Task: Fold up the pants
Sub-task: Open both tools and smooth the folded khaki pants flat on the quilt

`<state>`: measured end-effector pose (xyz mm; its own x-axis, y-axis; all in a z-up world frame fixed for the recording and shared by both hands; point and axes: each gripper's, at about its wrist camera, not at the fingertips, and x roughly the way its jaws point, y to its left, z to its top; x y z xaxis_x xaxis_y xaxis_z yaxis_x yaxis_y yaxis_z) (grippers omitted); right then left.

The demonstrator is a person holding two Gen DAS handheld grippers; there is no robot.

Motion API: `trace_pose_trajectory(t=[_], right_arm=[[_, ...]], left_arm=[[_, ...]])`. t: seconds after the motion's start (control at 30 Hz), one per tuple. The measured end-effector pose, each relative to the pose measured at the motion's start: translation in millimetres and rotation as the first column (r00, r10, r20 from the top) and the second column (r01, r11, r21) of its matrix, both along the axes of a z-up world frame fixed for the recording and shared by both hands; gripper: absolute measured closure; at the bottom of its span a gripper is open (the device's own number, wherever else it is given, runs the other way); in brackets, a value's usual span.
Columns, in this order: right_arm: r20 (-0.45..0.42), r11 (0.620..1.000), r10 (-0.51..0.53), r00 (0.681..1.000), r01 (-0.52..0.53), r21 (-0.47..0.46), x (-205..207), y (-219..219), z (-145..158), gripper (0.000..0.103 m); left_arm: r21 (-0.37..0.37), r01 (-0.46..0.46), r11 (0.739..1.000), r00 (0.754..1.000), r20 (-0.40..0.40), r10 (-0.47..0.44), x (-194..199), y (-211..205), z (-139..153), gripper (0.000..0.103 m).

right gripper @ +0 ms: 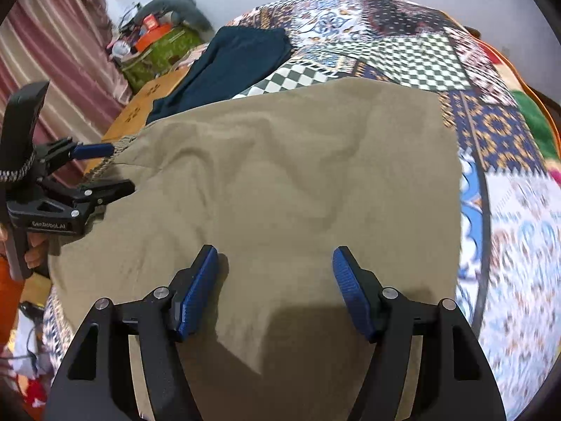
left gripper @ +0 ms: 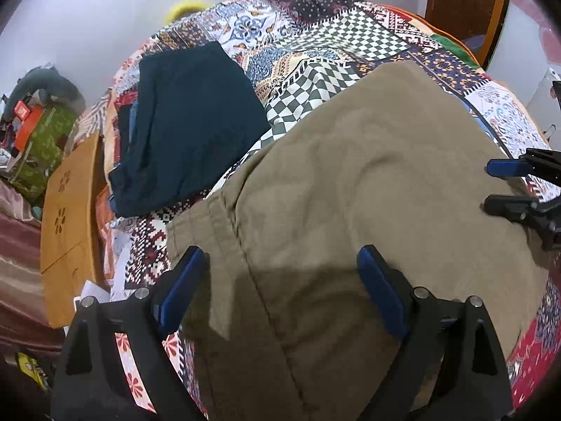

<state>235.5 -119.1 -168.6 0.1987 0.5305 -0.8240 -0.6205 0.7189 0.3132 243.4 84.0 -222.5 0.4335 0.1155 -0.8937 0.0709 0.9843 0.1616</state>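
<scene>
Khaki pants [left gripper: 368, 182] lie spread and folded over on a patchwork bedspread [left gripper: 315, 35]; they also fill the right wrist view [right gripper: 298, 175]. My left gripper [left gripper: 280, 263] is open and empty, hovering over the pants' left part near a seam. In the right wrist view the left gripper [right gripper: 119, 168] sits at the pants' left edge. My right gripper [right gripper: 275, 263] is open and empty above the pants' near edge. In the left wrist view the right gripper [left gripper: 491, 186] shows at the pants' right edge.
A folded dark teal garment [left gripper: 189, 126] lies on the bed beyond the pants, also in the right wrist view [right gripper: 231, 66]. An orange cardboard sheet [left gripper: 70, 217] hangs off the bed's left side. Cluttered boxes [right gripper: 157, 45] and a striped curtain [right gripper: 52, 52] stand left.
</scene>
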Motion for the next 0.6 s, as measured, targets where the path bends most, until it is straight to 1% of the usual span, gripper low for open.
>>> trace_pose_trajectory(t=[0.13,0.27,0.4,0.6], right_arm=[[0.017,1.0,-0.031,0.999,0.031,0.0,-13,-16,4,0.039],[0.004,0.998,-0.069,0.998,0.069,0.001,-21,-33,4,0.039],[0.011,0.996,-0.087,0.996,0.087,-0.027,-34,-45,0,0.036],[0.01,0.991,-0.13,0.991,0.131,-0.039,-51,-63,2,0.036]], left_arm=[[0.01,0.01,1.0,0.999,0.034,-0.01,-19,-5,1,0.013],[0.014,-0.006,1.0,0.998,0.058,0.005,-36,-4,4,0.013],[-0.003,-0.03,1.0,0.996,0.083,0.03,-52,-1,10,0.013],[-0.037,-0.065,0.997,0.99,0.12,0.069,-71,2,20,0.013]])
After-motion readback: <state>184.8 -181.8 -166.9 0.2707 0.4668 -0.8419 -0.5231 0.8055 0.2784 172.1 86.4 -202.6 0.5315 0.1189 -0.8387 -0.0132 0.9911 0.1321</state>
